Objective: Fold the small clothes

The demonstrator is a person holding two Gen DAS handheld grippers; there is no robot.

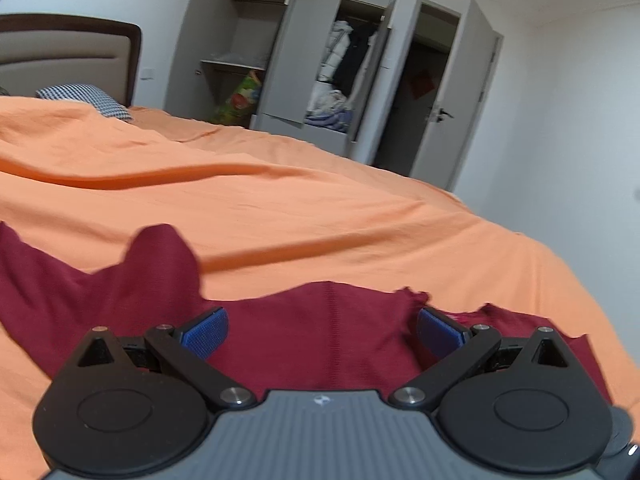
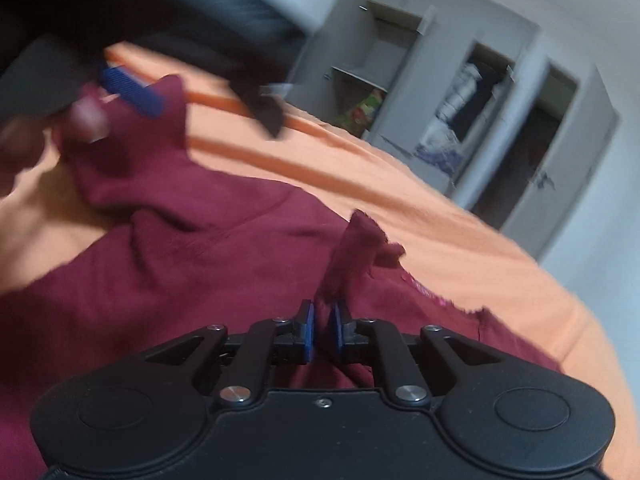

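Maroon garment [image 2: 192,272], edge perhaps gripper-pinched [image 2: 322,334]

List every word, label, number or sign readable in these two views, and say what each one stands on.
No text can be read in either view.
Small pale emblem on the left gripper body: a logo mark only, no letters legible.
Red square sign on the dark door behind the wardrobe: too small to read.
Pink marking at the edge of the maroon garment: blurred, unreadable.
Colourful bag in the wardrobe: print too small to read.
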